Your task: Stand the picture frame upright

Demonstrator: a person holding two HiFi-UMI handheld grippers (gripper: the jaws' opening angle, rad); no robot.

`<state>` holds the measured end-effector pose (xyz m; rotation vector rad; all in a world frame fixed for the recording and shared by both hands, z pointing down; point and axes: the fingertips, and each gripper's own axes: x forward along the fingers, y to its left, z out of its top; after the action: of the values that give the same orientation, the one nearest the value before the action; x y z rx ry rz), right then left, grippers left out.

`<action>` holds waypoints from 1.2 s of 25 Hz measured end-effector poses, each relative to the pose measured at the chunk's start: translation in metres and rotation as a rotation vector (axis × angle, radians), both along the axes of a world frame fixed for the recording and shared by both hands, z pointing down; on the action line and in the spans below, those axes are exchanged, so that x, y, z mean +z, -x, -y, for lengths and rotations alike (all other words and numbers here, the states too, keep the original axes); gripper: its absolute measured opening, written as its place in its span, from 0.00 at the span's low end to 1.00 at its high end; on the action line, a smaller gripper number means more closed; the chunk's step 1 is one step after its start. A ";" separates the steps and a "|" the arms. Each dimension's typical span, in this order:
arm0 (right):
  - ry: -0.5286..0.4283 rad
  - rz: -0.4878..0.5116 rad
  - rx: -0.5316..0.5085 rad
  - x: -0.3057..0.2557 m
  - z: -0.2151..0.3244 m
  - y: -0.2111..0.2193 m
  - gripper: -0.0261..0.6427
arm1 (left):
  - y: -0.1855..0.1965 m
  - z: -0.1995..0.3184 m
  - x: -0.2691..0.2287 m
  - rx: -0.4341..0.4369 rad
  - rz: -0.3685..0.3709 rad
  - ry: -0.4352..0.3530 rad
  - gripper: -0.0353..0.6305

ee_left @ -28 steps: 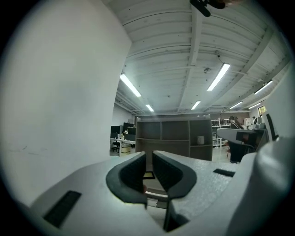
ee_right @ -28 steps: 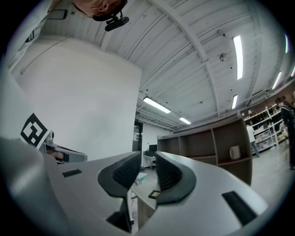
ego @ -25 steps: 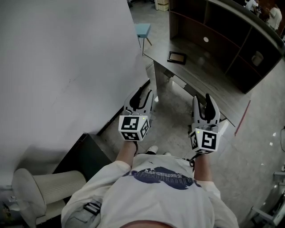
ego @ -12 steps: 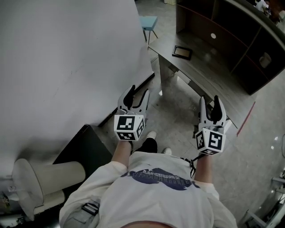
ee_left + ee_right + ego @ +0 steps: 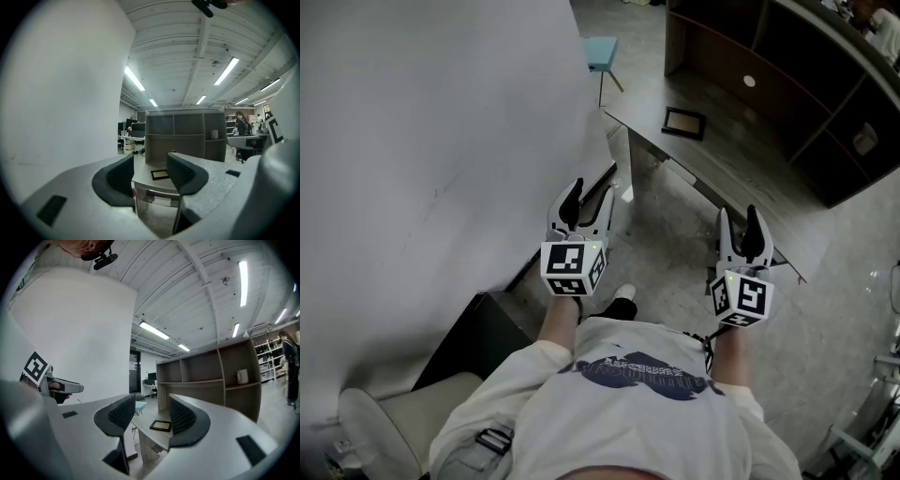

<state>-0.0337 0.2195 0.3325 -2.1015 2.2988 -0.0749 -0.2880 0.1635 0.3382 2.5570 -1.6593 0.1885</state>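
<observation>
Two grey-and-black tongs held out ahead of a person in a white printed shirt, above a grey concrete floor [image 5: 670, 239]: left tongs [image 5: 589, 199] close beside a tall white partition wall [image 5: 441, 141], right tongs [image 5: 739, 223] short of the front edge of a long grey worktop [image 5: 741, 178]. Both spread wide, jaws just opened, nothing between the pads of either, only floor and distant furniture showing through each gap. Flat on the worktop, face up, a dark-rimmed rectangular picture frame [image 5: 684, 122] with a pale tan inset, near the worktop's end closest to the white wall, not upright. Well apart from both tongs and untouched by either. Visible between the jaws in the left gripper view as the same picture frame [image 5: 159, 174], and likewise in the right gripper view [image 5: 161, 425], far ahead. Along the worktop's back edge, a dark brown open shelf unit [image 5: 787, 84], with a white mug [image 5: 242, 376] on one shelf at its right. Beyond the worktop's end, a small light-blue stool [image 5: 600, 53]. Behind the left elbow, a black box-shaped cabinet [image 5: 483, 328] against the wall and a pale ribbed chair [image 5: 384, 412] beside it.
</observation>
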 end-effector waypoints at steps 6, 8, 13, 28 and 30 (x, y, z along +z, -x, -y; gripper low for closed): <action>-0.009 0.011 0.089 -0.011 0.054 0.017 0.34 | 0.021 0.075 -0.011 0.071 -0.014 -0.018 0.36; -0.010 0.019 0.116 -0.013 0.067 0.018 0.34 | 0.022 0.093 -0.012 0.094 -0.015 -0.017 0.36; 0.001 0.012 0.170 -0.015 0.087 0.008 0.34 | 0.003 0.124 0.001 0.164 -0.016 0.018 0.36; 0.067 0.033 0.107 0.013 0.205 -0.086 0.34 | -0.085 0.219 0.022 0.102 0.003 0.054 0.36; 0.064 0.034 0.084 0.011 0.224 -0.099 0.34 | -0.098 0.234 0.019 0.081 -0.002 0.051 0.36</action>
<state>0.0658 -0.0042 0.3434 -2.2058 2.2149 -0.1838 -0.1903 -0.0709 0.3570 2.5874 -1.5307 0.2315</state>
